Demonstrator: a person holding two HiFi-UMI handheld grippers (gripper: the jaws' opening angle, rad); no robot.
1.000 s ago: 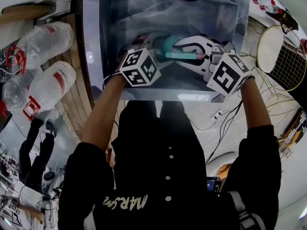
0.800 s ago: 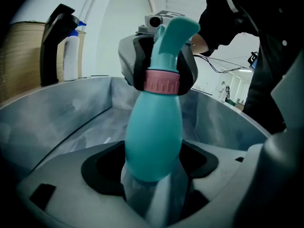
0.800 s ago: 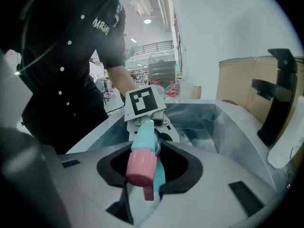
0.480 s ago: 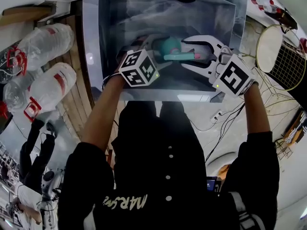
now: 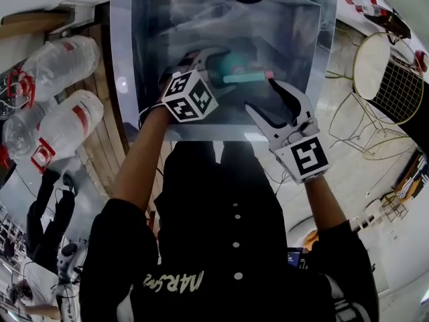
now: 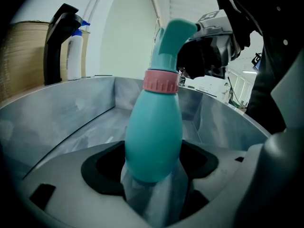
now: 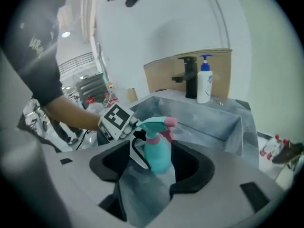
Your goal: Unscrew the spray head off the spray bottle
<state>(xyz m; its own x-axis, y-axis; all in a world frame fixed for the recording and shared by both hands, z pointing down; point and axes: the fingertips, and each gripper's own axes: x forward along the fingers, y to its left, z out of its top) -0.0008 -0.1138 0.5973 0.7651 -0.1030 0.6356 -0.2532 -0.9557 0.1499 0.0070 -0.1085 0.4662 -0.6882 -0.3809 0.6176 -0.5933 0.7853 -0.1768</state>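
Observation:
A teal spray bottle [image 6: 154, 137] with a pink collar [image 6: 161, 81] and a teal spray head [image 6: 173, 37] stands tilted over the metal sink [image 5: 144, 59]. My left gripper [image 5: 213, 64] is shut on the bottle's body, low between its jaws [image 6: 154, 167]. In the head view the spray head [image 5: 242, 78] with its pink tip points right. My right gripper [image 5: 266, 99] is open and apart from the bottle, near the sink's front rim; its jaws have just been opening. In the right gripper view the bottle [image 7: 157, 156] lies beyond the open jaws, untouched.
A black faucet [image 7: 190, 82] and a white soap dispenser [image 7: 204, 87] stand at the sink's far rim. Large plastic water bottles [image 5: 64, 116] lie on the floor at the left. A round wire rack [image 5: 389, 79] stands at the right.
My right gripper let go of the spray head, opened wide, rolled, and drew back toward the sink's front rim. The left gripper and bottle stayed put.

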